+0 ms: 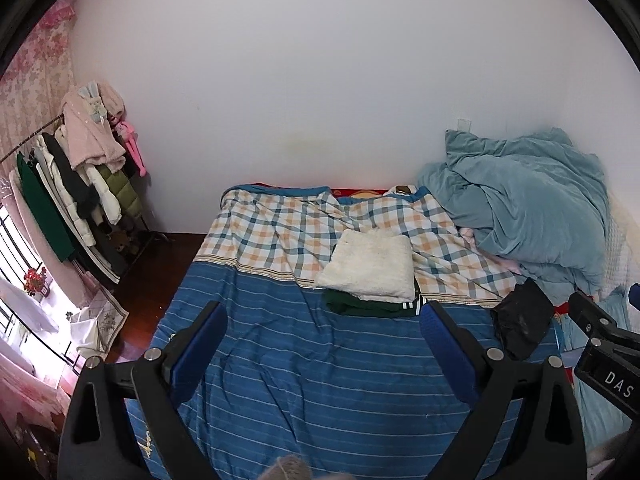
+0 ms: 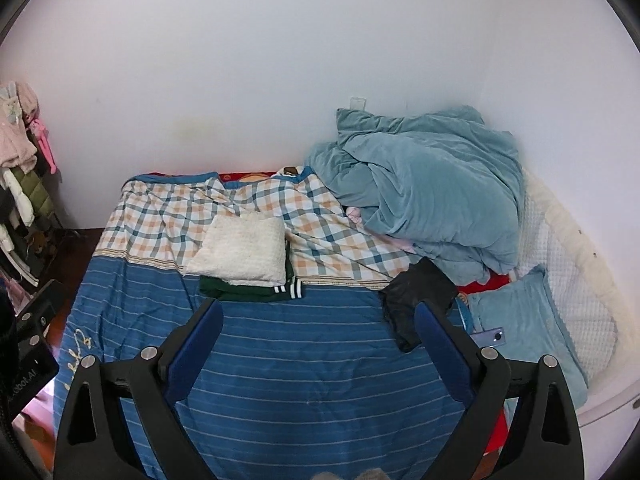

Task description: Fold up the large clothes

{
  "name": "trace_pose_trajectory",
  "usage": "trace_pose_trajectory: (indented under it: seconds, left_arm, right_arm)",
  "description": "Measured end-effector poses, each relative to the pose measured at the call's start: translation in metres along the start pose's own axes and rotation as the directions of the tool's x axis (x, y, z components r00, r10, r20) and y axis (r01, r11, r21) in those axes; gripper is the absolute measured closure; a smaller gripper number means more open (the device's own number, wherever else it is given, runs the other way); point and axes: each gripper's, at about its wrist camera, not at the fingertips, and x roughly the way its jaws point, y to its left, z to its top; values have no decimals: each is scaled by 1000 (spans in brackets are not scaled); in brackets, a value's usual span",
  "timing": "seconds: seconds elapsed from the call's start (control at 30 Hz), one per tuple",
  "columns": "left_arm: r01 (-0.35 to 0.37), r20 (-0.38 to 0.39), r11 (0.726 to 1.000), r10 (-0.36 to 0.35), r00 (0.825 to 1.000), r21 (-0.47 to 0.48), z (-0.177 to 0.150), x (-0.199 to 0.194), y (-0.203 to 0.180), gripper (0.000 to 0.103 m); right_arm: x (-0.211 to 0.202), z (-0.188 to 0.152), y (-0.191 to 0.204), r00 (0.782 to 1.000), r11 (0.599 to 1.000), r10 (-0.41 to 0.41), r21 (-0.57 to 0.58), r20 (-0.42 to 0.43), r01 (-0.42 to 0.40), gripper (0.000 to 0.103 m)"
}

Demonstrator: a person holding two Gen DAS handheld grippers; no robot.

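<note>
A folded white fluffy garment (image 1: 370,266) (image 2: 242,250) lies on top of a folded dark green garment (image 1: 368,307) (image 2: 250,291) in the middle of the bed. A crumpled black garment (image 1: 522,320) (image 2: 416,300) lies to their right on the blue striped bedspread (image 1: 304,360) (image 2: 304,368). My left gripper (image 1: 323,314) hovers open above the bedspread, short of the folded stack, holding nothing. My right gripper (image 2: 318,312) is open too, empty, its right finger (image 2: 442,356) just in front of the black garment. The right gripper's body (image 1: 604,344) shows at the edge of the left wrist view.
A rumpled teal duvet (image 1: 520,208) (image 2: 424,192) is heaped at the head of the bed, with a teal pillow (image 2: 528,324) and a phone (image 2: 490,337) beside it. A clothes rack (image 1: 80,184) full of coats stands left of the bed. A white wall runs behind.
</note>
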Motion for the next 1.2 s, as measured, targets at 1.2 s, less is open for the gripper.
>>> trace_pose_trajectory:
  seconds: [1.2]
  left_arm:
    - [-5, 45, 1000, 6, 999, -13, 6, -19, 1, 1]
  right_arm:
    - [-6, 15, 2, 998, 999, 51, -21, 40, -50, 3]
